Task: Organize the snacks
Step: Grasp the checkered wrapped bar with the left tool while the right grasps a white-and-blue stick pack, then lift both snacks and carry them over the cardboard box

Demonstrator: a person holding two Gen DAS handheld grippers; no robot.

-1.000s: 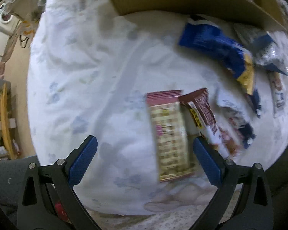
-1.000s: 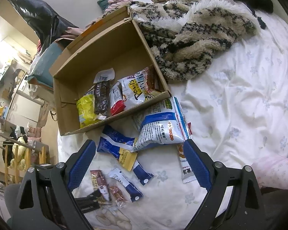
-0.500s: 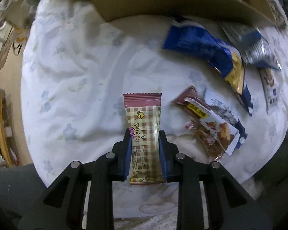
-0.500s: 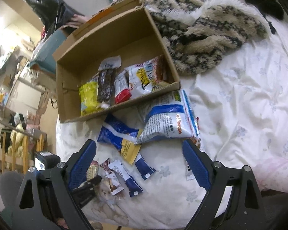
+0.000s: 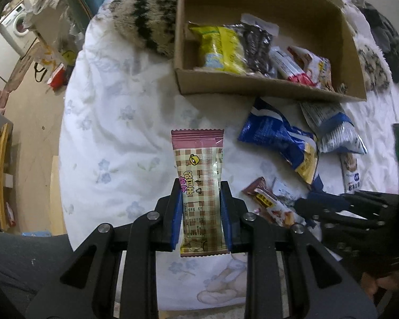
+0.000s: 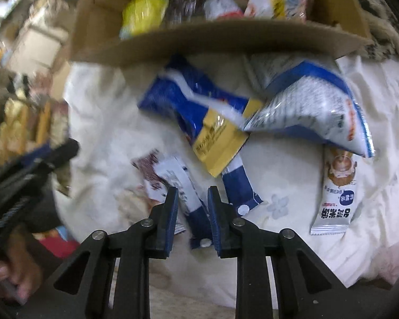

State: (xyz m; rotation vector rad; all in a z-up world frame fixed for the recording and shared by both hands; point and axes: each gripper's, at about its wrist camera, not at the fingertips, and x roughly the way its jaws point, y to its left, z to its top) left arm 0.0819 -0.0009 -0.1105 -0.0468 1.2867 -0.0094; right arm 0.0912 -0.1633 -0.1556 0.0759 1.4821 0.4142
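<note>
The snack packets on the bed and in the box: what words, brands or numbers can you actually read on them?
No text can be quoted with confidence.
pink checked packet: pink characters, upside down, unreadable; fine print too small.
white stick packet: dark characters, sideways, blurred.
blue-and-white bag: orange letters, blurred.
blue packet, yellow label: print blurred.
small blue-and-white packet between the right fingers: blurred.
Packets in the cardboard box: too small.

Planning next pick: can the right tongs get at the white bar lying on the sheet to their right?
Probably not yet: the right tongs are shut on a blue-and-white packet. The white bar itself lies uncovered on the sheet.
</note>
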